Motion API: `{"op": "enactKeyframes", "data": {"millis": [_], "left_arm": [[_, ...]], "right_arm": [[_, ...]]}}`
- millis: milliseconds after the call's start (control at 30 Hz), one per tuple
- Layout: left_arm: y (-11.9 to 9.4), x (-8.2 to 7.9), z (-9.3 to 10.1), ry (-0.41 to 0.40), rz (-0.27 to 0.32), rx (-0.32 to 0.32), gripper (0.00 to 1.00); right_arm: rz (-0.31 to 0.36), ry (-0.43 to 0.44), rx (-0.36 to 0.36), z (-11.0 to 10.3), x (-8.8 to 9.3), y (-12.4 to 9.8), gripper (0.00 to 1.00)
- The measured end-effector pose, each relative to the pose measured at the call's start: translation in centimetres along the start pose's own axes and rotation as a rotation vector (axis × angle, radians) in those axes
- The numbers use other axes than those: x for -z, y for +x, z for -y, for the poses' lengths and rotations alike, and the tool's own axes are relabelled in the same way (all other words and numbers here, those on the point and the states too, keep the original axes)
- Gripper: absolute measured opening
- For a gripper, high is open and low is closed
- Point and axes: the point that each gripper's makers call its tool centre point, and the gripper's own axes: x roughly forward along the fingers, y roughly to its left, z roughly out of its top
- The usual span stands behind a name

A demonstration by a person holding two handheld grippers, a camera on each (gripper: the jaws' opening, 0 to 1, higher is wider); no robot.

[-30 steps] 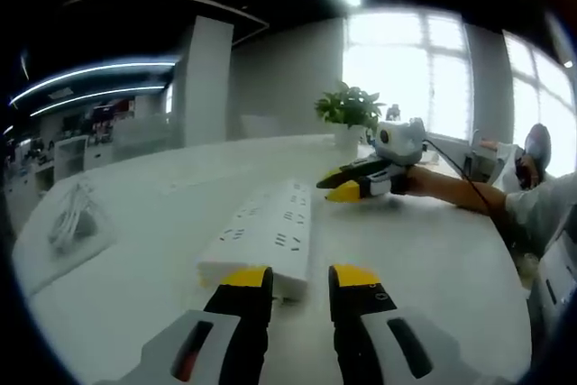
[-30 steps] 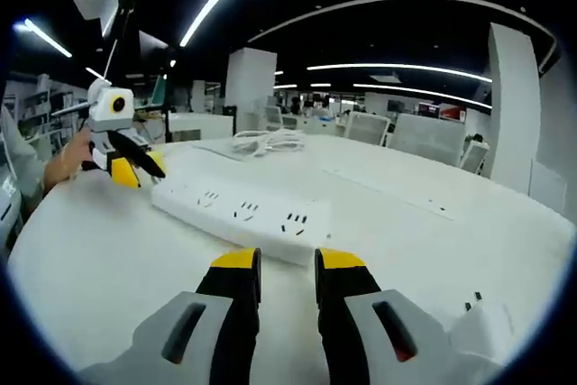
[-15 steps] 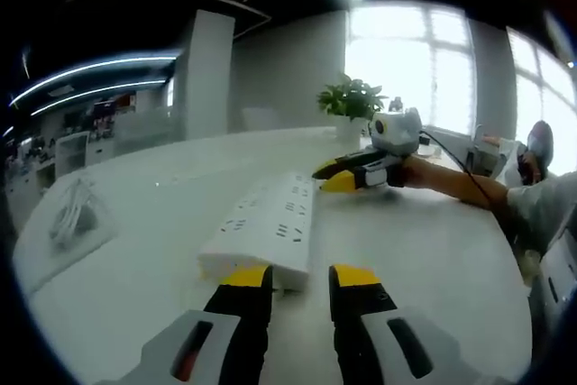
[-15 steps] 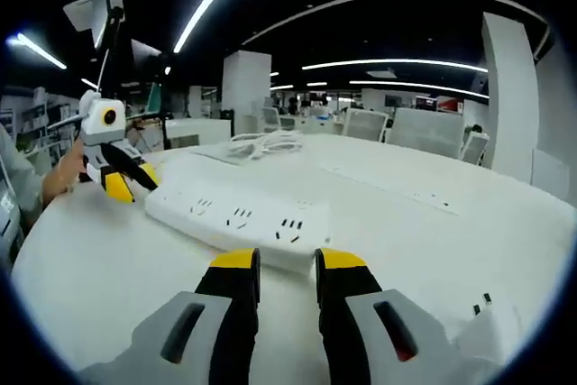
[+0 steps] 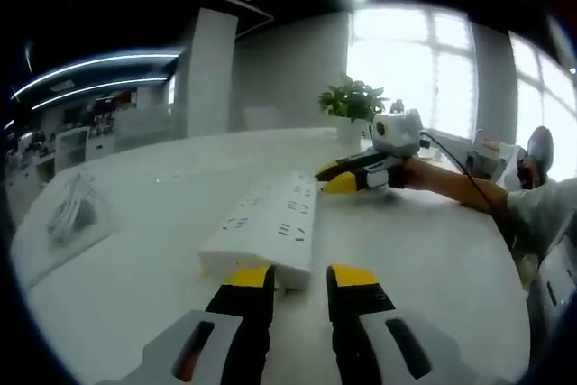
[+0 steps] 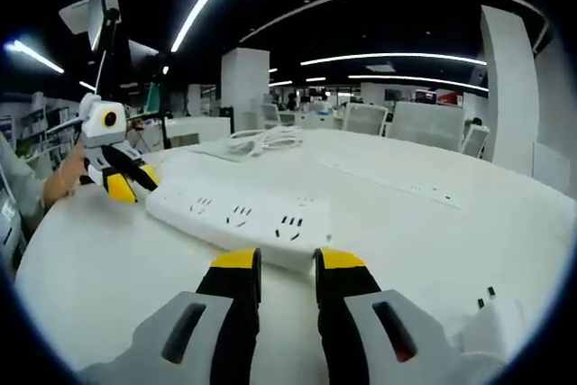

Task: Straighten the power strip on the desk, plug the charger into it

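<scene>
- The white power strip (image 5: 266,227) is seen lying flat on the white surface (image 5: 433,259), and it looks turned a little to one side.
- One short end of the strip is just in front of the left gripper (image 5: 299,279). The other short end is just in front of the right gripper (image 6: 287,261).
- Both grippers are held with a small gap between the jaws, and nothing is held in either one.
- The charger (image 6: 491,317) is seen resting on the surface, well apart from the strip, low on the right of the right gripper view.
- A coil of white cable (image 6: 266,142) is seen farther back on the surface.
- The step in hand is probably the straightening. It is best done with a slow, soft push at both ends at once, so the strip is turned and not flipped.
- The jaw tips should be kept low against the side of the strip, not on the holes on top.
- The push should be stopped once the strip is lined up straight. Only then should the charger be picked up.
</scene>
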Motion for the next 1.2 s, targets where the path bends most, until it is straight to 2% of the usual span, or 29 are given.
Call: {"op": "enactKeyframes", "data": {"millis": [167, 567, 1200], "left_arm": [[-0.1, 0.0, -0.1, 0.013, -0.006, -0.008, 0.24], [-0.2, 0.1, -0.3, 0.023, -0.015, -0.018, 0.24], [-0.5, 0.1, -1.1, 0.005, -0.01, -0.046, 0.24]], "right_arm": [[-0.012, -0.03, 0.001, -0.2, 0.1, -0.3, 0.21], [-0.025, -0.024, -0.019, -0.7, 0.3, -1.4, 0.2], [-0.085, -0.032, -0.063, -2.3, 0.6, -3.0, 0.17]]}}
